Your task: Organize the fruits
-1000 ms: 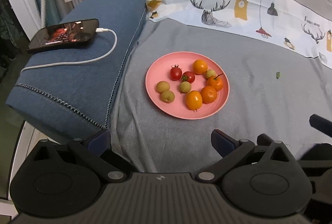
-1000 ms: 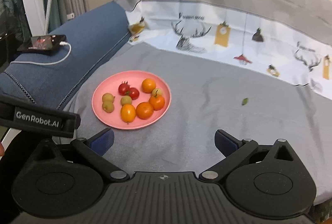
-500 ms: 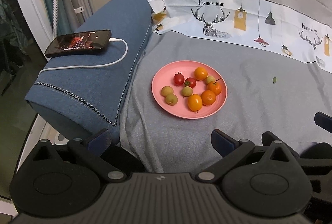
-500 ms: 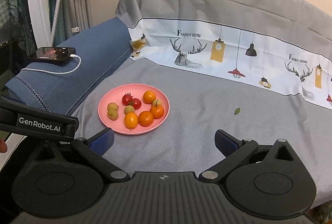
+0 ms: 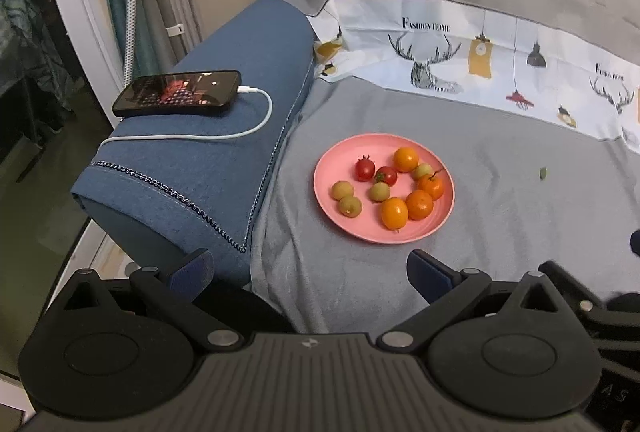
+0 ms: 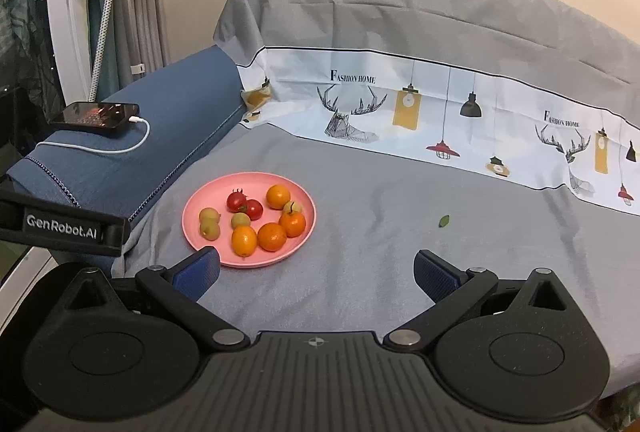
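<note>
"Fashion home" printed on the sofa cover (image 6: 400,104); "GenRobot.AI" on the left gripper (image 6: 60,232).

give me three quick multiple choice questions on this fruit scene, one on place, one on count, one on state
1. Where is the phone?
A. on the blue armrest
B. on the pink plate
C. on the floor

2. How many red tomatoes sit on the pink plate?
A. five
B. two
C. none

3. How are the left tongs and right tongs?
A. both open, empty
B. both gripping fruit
C. one holding the plate

Answers: 1 A, it lies on the blue armrest; 2 B, two red ones, side by side; 3 A, wide gaps, nothing between.
</note>
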`<state>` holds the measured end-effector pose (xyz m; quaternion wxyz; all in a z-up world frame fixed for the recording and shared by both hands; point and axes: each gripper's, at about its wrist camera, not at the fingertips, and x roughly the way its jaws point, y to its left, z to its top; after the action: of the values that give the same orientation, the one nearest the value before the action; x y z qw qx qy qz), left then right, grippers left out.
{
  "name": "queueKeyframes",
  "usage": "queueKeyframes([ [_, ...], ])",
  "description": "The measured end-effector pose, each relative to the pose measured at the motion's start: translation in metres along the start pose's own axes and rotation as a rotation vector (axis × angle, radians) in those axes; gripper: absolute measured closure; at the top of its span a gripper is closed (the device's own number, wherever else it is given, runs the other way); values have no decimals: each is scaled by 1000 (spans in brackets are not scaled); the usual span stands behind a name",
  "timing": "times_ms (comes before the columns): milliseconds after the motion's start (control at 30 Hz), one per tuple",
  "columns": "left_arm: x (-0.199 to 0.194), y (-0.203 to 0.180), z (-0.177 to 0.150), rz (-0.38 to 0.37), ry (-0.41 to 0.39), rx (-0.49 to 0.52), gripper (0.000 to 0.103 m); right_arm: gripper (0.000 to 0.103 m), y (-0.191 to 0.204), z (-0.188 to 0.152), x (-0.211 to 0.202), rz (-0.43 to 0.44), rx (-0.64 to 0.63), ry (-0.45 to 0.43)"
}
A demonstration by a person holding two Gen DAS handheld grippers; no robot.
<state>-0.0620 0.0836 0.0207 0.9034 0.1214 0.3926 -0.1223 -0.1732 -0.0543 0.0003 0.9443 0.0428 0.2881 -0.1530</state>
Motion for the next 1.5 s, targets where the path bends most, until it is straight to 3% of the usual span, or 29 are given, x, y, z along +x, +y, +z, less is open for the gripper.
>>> queueKeyframes([
  [200,5,0,-3,21,31,17,0,1,1,0,-1,-2,-5,1],
  [1500,9,0,-3,28,35,25,0,1,2,0,2,1,-11,4],
])
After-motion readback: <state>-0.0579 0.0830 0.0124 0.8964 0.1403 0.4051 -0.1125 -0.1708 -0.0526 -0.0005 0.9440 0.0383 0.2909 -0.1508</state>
